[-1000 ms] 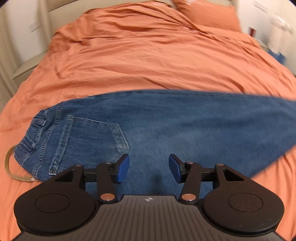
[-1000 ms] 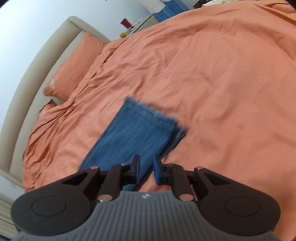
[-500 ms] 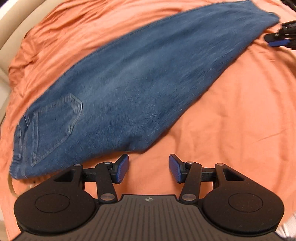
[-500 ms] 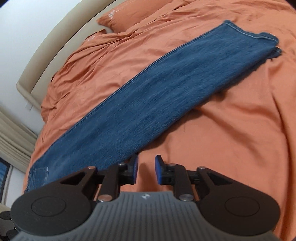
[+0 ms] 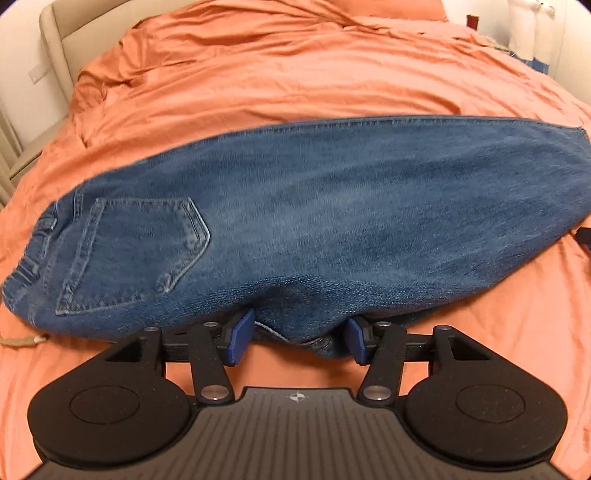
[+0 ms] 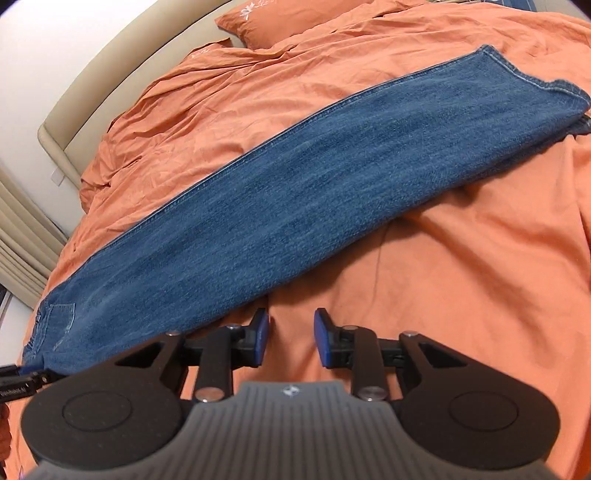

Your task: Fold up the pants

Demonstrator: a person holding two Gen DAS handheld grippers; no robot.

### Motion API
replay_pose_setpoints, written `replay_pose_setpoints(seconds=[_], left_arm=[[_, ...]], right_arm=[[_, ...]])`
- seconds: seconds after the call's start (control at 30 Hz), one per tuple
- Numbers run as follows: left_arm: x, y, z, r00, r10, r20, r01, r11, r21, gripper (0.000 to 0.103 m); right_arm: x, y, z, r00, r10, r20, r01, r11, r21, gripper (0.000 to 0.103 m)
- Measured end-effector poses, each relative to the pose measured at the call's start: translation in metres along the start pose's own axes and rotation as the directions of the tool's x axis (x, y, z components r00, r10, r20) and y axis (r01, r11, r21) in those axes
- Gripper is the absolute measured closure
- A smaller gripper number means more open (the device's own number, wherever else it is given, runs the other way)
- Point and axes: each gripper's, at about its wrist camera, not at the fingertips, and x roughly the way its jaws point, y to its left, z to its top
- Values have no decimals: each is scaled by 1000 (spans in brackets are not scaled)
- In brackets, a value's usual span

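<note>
Blue jeans (image 5: 314,221) lie folded lengthwise on the orange bed, waist and back pocket (image 5: 136,247) at the left, leg hems at the right (image 6: 524,81). My left gripper (image 5: 299,338) is open, and the crotch-side edge of the jeans bulges between its blue pads (image 5: 240,338). My right gripper (image 6: 290,339) is open and empty over bare sheet, just beside the near edge of the leg (image 6: 295,206). A bit of the left gripper shows at the far left of the right wrist view (image 6: 22,380).
The orange duvet (image 5: 295,74) is wrinkled toward the beige headboard (image 6: 122,77). Orange pillows (image 6: 295,18) lie at the head. A rope-like cord (image 5: 22,339) lies by the waistband. Items stand on a bedside stand (image 5: 532,44) at the far right.
My left gripper has moved in to the near edge of the jeans, so the fabric now sits between its fingers. My right gripper has opened wider and shifted slightly along the leg.
</note>
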Motion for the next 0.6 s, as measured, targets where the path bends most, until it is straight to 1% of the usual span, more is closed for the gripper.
replay_pose_setpoints(seconds=[0.03,0.07,0.1,0.13,0.17,0.2,0.23,0.3,0.37,0.43,0.5,0.6], left_arm=[[2,-2,-2,1000,15,-2,-15,1000,-16,39],[3,-4,-4,999,32,-6,-32,999,-38,41],[5,-5,-3,999,47,-16,-48,997,-55,49],[4,-7,-3,998,58,-28,-59,996,-63,67],[2,-9,-2,998,51,-36,-53,997,-55,80],[-3,-11,0,998,52,-37,-53,998,-35,84],[-7,-14,3,997,68,-38,-69,998,-3,87],[-19,-19,8,995,93,-47,-91,995,46,89],[-21,-19,12,991,96,-98,-89,994,70,90],[-9,-17,13,981,78,-175,-67,995,70,91],[10,-17,10,970,68,-233,-55,997,60,91],[30,-19,6,956,63,-287,-54,998,36,91]], right_arm=[[0,-1,1,1000,3,1,-3,1000,5,79],[0,-2,1,1000,4,2,-4,1000,6,79],[-2,-3,0,1000,5,3,-5,1000,5,79],[-3,-3,-1,1000,4,3,-4,1000,3,79],[-2,-3,0,1000,1,5,-1,1000,-1,79],[-4,-3,0,1000,-4,7,4,1000,-4,80],[-5,-4,0,1000,-11,13,11,1000,-4,80],[-12,-5,0,999,-33,34,33,999,-1,79],[-20,-8,1,996,-71,61,71,997,5,79],[-27,-13,2,990,-111,83,109,994,27,79],[-31,-21,3,986,-134,94,128,989,69,79],[-40,-31,4,979,-166,114,153,981,115,79]])
